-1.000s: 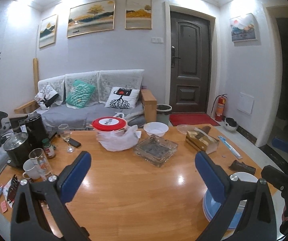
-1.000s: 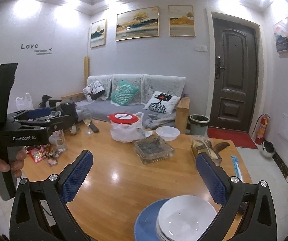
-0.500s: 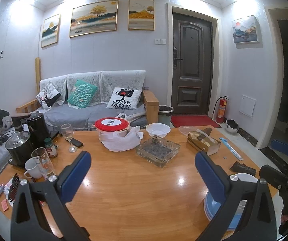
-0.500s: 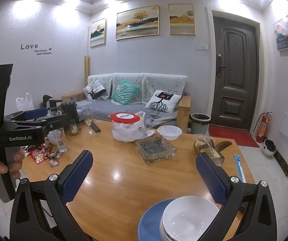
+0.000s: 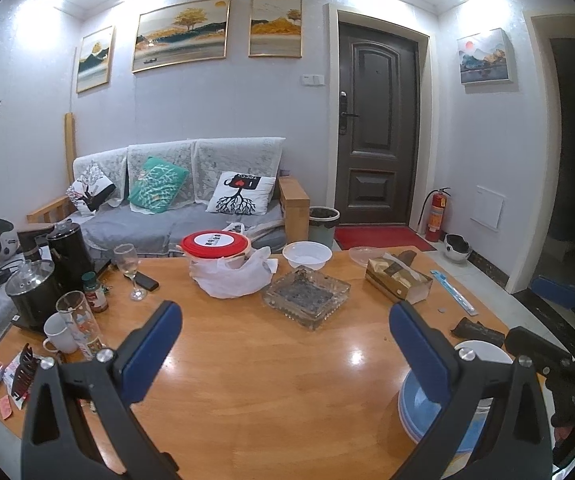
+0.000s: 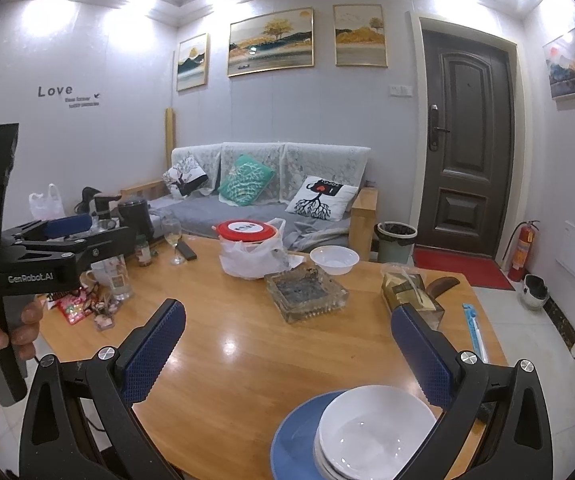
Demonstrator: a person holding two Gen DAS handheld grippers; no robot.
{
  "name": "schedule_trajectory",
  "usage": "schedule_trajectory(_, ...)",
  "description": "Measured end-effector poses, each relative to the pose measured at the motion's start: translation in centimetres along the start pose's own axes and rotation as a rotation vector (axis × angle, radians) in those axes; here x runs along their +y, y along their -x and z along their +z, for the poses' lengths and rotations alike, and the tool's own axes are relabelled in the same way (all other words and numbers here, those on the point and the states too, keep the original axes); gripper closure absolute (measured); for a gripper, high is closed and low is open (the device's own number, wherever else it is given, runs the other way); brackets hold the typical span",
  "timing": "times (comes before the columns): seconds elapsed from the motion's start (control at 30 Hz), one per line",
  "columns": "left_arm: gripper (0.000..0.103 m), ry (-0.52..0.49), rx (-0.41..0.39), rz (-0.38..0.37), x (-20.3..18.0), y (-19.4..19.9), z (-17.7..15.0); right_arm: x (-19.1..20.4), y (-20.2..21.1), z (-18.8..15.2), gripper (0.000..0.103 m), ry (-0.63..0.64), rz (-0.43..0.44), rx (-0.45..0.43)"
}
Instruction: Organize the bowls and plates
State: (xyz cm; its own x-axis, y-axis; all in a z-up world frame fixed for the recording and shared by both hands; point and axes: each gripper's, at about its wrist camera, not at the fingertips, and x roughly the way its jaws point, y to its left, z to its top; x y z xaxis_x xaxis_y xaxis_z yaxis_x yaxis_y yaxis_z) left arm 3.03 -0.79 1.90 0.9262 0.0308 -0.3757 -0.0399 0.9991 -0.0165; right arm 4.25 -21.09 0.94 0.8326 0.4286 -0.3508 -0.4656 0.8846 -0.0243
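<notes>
Wooden and glossy, the bench (image 6: 247,344) carried clutter along its left edge: a kettle (image 5: 33,292), a white mug (image 5: 58,333), a printed glass (image 5: 75,314) and a wine glass (image 5: 127,266), all standing upright and close together. Over the last second very little had changed. Both views had drifted only slightly, nothing on the bench had shifted, and neither hand-held gripper had closed on anything, so my reading was that the sorting stood where it had been a second earlier.

The left hand-held gripper (image 5: 283,350) hung above bare wood with its jaws spread wide and nothing between them. Past it, near mid-bench, a red-lidded tub (image 5: 215,245) sat in a white plastic bag (image 5: 235,280); what the tub held could not be seen. Just right of it stood a square glass dish (image 5: 307,294) with dark residue on its floor, and behind that a lone white bowl (image 5: 307,255), which looked empty, well apart from the other crockery.

Further right lay a gold tissue box (image 5: 397,284). At the near right corner a blue plate (image 6: 299,438) bore a stack of white bowls (image 6: 375,432), the top one empty. The right hand-held gripper (image 6: 289,346) hovered just over that stack, jaws wide, gripping nothing. Whether the far bowl belonged on the stack, I could only guess.
</notes>
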Motion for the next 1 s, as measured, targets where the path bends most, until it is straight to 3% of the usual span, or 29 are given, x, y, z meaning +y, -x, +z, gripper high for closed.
schedule_trajectory(1.0, 0.000, -0.011, 0.018, -0.018, -1.4, 0.0, -0.3, -1.1, 0.0, -0.4, 0.001, -0.043, -0.018, 0.018)
